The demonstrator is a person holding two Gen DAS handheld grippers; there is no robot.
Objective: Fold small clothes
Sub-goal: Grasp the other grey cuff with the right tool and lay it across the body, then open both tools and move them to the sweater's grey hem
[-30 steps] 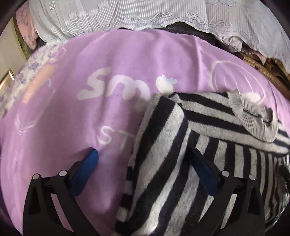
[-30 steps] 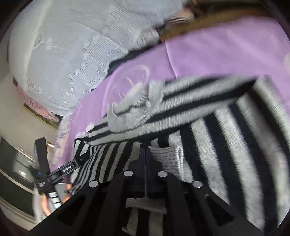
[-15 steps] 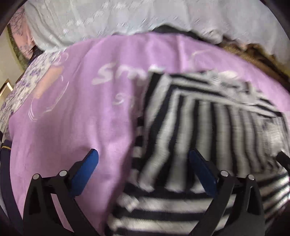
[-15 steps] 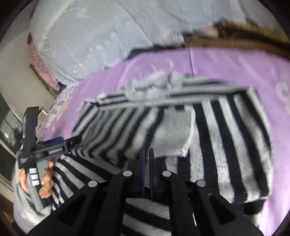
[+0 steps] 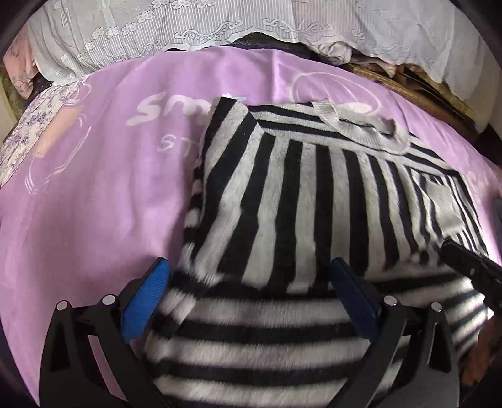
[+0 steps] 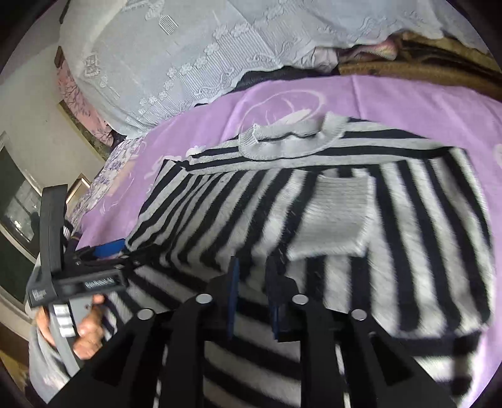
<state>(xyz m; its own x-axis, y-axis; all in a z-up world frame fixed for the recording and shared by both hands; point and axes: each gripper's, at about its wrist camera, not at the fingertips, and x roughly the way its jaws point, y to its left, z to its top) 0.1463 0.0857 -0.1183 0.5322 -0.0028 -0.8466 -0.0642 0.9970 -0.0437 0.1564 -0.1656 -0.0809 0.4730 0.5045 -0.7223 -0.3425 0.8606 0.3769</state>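
Sweater point(image 5: 301, 201) first: black and grey stripes, spread on the purple blanket point(image 5: 94, 204), with both sleeves already laid across the body and the grey neckband point(image 6: 288, 141) at the far side. One grey cuff point(image 6: 335, 216) lies flat in the middle of the chest.

I have my right gripper point(image 6: 252, 298) low over the near part of the body. Its jaws are opening, with only a narrow gap so far, and I see no cloth pinched between the pads. My left gripper point(image 5: 248, 298) stands wide open over the near left edge, nothing held.

As I judge it, the sleeve fold is done and the hem comes next. To do it well I would pick up the near hem at both corners, taking every layer, and carry it evenly toward the neckband so the sleeves do not slide out.

Around it, a white lace cover point(image 5: 219, 28) lies beyond the blanket, with brown bedding point(image 6: 423, 69) to the right. Nothing sits on the sweater, though the plush pile may drag against the blanket.
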